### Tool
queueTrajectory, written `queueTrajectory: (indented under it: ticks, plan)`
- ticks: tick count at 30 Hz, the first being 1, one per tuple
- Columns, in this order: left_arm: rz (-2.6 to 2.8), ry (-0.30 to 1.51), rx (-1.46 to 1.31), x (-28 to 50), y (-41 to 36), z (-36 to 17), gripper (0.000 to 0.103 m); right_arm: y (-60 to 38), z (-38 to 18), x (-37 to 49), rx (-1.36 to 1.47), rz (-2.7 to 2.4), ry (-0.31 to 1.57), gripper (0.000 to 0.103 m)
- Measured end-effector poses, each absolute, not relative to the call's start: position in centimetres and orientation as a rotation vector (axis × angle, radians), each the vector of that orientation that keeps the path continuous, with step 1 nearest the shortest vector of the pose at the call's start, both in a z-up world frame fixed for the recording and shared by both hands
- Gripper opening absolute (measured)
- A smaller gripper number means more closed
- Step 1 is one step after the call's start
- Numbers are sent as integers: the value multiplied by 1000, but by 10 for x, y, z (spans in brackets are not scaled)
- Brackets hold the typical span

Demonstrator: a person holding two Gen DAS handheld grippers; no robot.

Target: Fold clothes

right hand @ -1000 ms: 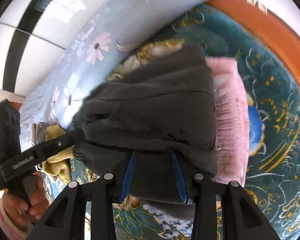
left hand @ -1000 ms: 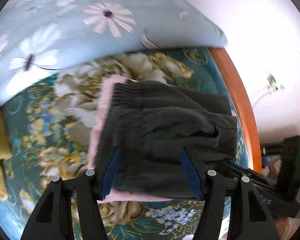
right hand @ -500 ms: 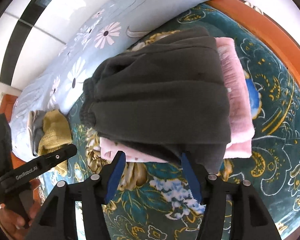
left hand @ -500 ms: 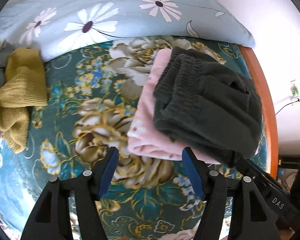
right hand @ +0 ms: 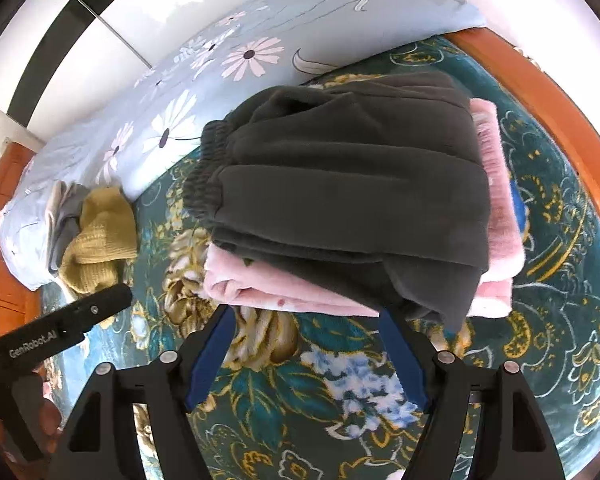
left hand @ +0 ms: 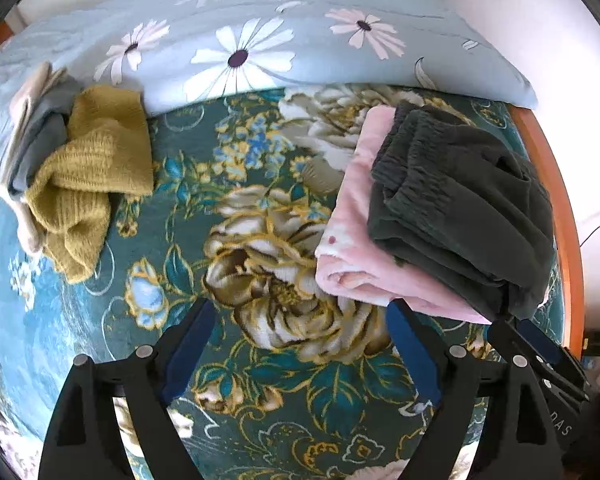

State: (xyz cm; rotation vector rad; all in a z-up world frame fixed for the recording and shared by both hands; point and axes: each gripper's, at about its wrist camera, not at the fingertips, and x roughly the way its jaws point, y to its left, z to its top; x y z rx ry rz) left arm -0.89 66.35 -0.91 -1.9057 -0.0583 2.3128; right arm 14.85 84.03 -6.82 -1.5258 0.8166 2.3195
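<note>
Folded dark grey trousers (left hand: 464,196) (right hand: 352,200) lie on top of a folded pink garment (left hand: 360,240) (right hand: 284,292) on the floral bedspread. A crumpled mustard knit (left hand: 88,172) (right hand: 100,236) sits at the left, beside a grey and beige garment (left hand: 36,136) (right hand: 62,216). My left gripper (left hand: 300,332) stands open, pulled back from the pile with nothing between its fingers. The right gripper (right hand: 306,336) is open too, just in front of the pile's near edge. It also shows at the lower right of the left wrist view (left hand: 536,352).
A light blue quilt (left hand: 260,32) (right hand: 228,60) with daisies runs along the far side. The bed's orange wooden edge (left hand: 568,216) (right hand: 548,96) lies right of the pile. The teal floral bedspread (left hand: 228,248) is bare between the two heaps. A hand (right hand: 40,408) holds the left gripper.
Both grippers let go of the dark trousers, which now rest on the pink garment, and drew back toward me. Their jaws went from closed on the cloth to open.
</note>
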Motion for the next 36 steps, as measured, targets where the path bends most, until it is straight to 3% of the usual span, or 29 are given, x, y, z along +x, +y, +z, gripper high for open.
queueTrajectory:
  ticks: [7, 36]
  plan:
    - [2316, 1, -1905, -11, 664, -15, 88, 835, -65, 143, -1471, 2354, 741, 77]
    - [2223, 131, -1933, -35, 718, -52, 88, 852, -95, 132, -1555, 2288, 810, 77]
